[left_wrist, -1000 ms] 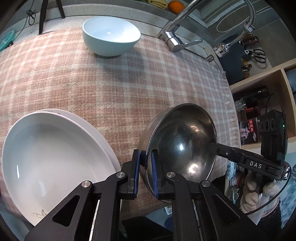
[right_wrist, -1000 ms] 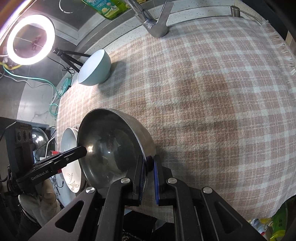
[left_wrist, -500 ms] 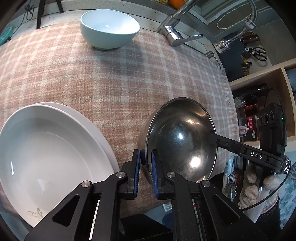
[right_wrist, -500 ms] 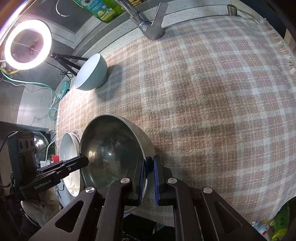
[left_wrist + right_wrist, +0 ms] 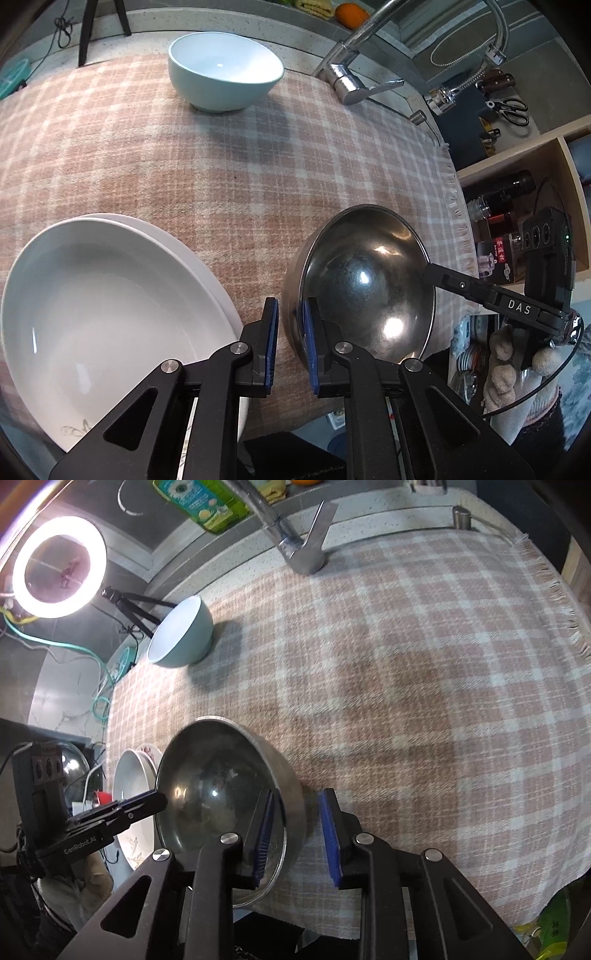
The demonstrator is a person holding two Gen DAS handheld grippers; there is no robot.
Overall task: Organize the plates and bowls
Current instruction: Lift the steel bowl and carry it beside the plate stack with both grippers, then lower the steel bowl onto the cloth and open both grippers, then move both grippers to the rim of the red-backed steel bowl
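Steel bowl (image 5: pixel 365 284) set down right of plates (image 5: pixel 110 302); my right gripper (image 5: pixel 295 834) has just been opening, rim between; left gripper (image 5: pixel 290 347) slack. Next: withdraw, fetch blue bowl (image 5: pixel 225 79).

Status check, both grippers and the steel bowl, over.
Both jaws just opening around steel bowl rim: left hand-held gripper, right hand-held gripper. Bowl down on plaid cloth. Nothing obstructing.
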